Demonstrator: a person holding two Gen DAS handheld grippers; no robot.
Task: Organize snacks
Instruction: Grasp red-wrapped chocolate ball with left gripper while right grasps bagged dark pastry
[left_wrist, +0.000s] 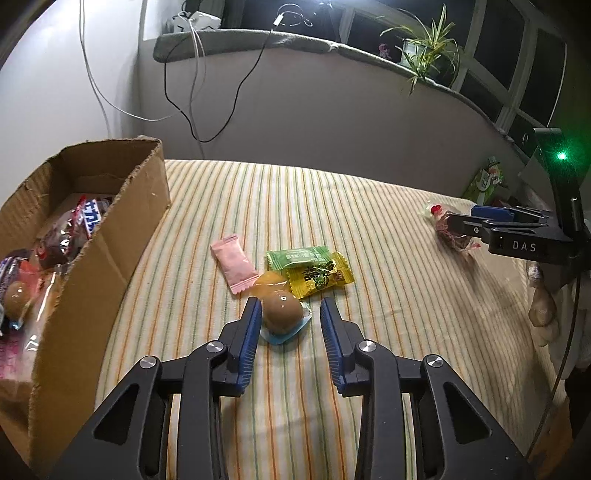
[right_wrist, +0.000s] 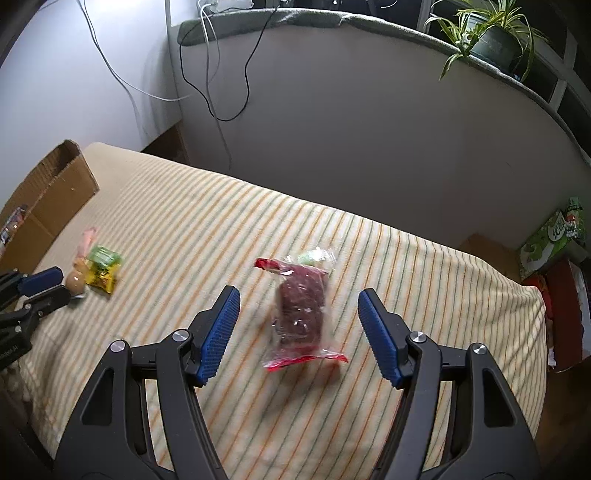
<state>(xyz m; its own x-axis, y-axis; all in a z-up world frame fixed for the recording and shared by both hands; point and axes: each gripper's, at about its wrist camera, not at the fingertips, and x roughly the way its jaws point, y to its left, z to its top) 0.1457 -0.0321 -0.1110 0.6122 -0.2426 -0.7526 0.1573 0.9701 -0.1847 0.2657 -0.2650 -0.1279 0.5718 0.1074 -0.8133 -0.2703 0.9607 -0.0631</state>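
Note:
A brown egg in clear wrap (left_wrist: 280, 314) lies on the striped cloth between the pads of my left gripper (left_wrist: 290, 302). The left pad is at its side and the right pad stands apart, so the gripper is open. Just beyond the egg lie an orange packet (left_wrist: 271, 282), a pink sachet (left_wrist: 233, 264), a green packet (left_wrist: 297, 256) and a yellow packet (left_wrist: 319, 277). My right gripper (right_wrist: 298, 291) is open wide over a clear bag of dark red snack (right_wrist: 301, 310), with neither pad touching it. The cardboard box (left_wrist: 122, 236) at the left holds several snacks.
The striped cloth (right_wrist: 184, 221) covers a bed or table that ends at a grey wall with hanging cables (left_wrist: 192, 92). A potted plant (right_wrist: 491, 40) stands on the ledge above. A green carton (right_wrist: 550, 240) and red items sit past the right edge.

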